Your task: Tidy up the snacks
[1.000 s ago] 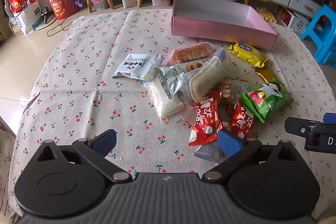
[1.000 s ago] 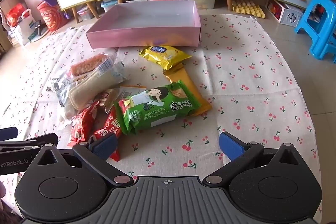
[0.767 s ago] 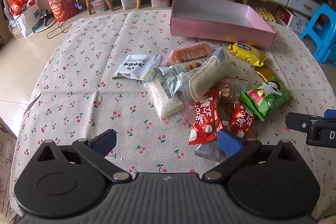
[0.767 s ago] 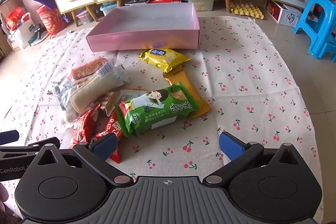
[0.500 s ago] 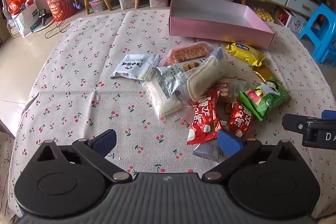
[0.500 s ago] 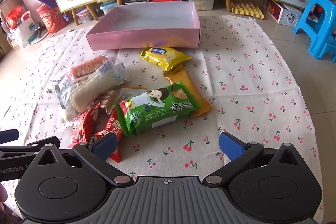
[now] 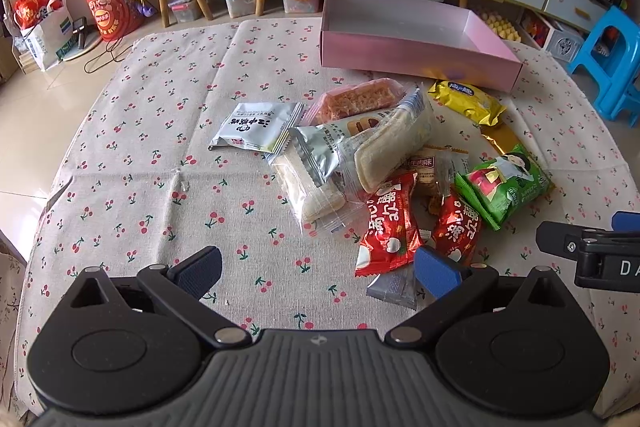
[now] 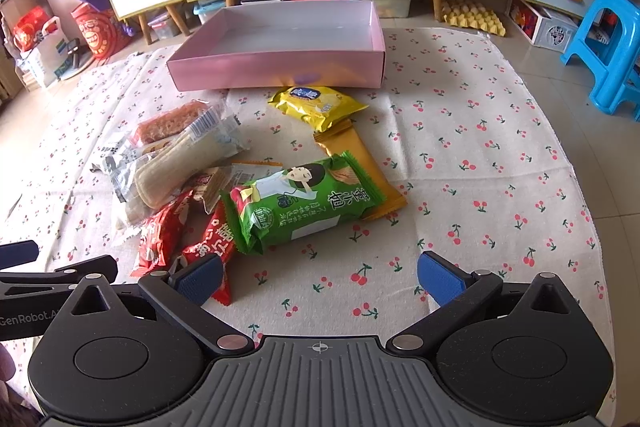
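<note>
Snacks heaped before pink box

Both views look forward and down from just above the near edge of the table, facing its far edge and the cabinets beyond. The left wrist view sits toward the near left, so the snack pile falls right of centre and the pink box lies far right. The right wrist view sits toward the near right, closer to the green pack, with the pile on its left and the box ahead. Both share the pile, the box and the far edge; each catches the other gripper at its side margin
</note>
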A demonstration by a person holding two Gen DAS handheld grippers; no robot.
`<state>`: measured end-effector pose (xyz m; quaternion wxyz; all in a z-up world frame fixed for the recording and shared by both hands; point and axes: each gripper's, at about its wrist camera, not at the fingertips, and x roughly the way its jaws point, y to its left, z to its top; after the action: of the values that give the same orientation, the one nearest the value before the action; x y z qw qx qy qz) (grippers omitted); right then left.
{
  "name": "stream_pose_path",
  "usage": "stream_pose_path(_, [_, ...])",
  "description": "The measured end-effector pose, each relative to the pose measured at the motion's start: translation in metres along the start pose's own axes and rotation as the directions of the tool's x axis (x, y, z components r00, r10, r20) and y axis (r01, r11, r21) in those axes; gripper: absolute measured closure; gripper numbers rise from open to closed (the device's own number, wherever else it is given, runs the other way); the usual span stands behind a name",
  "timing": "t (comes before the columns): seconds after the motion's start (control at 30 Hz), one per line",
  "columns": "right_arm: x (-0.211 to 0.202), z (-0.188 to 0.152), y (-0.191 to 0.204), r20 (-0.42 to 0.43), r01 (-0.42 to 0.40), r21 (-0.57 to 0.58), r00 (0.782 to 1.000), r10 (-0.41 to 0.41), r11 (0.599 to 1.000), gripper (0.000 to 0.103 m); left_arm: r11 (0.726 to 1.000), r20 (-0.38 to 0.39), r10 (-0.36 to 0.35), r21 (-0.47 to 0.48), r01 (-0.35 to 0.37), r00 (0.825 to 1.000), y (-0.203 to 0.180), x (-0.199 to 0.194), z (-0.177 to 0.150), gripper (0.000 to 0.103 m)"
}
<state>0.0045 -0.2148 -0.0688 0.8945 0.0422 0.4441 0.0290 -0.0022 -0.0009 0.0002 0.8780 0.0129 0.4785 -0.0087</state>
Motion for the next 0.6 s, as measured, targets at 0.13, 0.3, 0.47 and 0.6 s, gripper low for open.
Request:
stream_pose_path(0.13, [0.0001, 0.0001, 0.0000, -0.001, 0.001, 0.001, 1.000, -0.001, 1.000, 0.000, 1.000, 0.000, 0.000, -0.002, 0.000, 1.000, -0.0001, 0.0001, -0.0001, 0.000])
stream_pose_path(0.3, [0.0001, 0.0003, -0.0004, -0.001, 0.001, 0.001, 1.000, -0.001, 1.000, 0.000, 1.000, 0.000, 0.001, 0.003, -0.001, 1.000, -0.0002, 0.0000, -0.0001, 0.000])
stream_pose_path(0.47, [0.0003, 0.0001, -0.0005, -0.001, 0.000, 0.001, 1.000, 0.000, 1.000, 0.000, 1.000, -0.001, 0.000, 0.003, 0.000, 1.000, -0.0003, -0.0004, -0.0002, 0.000])
stream_pose_path(0.6, [0.0004, 0.0000, -0.0004, -0.001, 0.000, 0.001, 1.000, 0.000, 1.000, 0.000, 1.000, -0.003, 0.002, 0.003, -0.002, 1.000, -0.0004, -0.0003, -0.0006, 0.000])
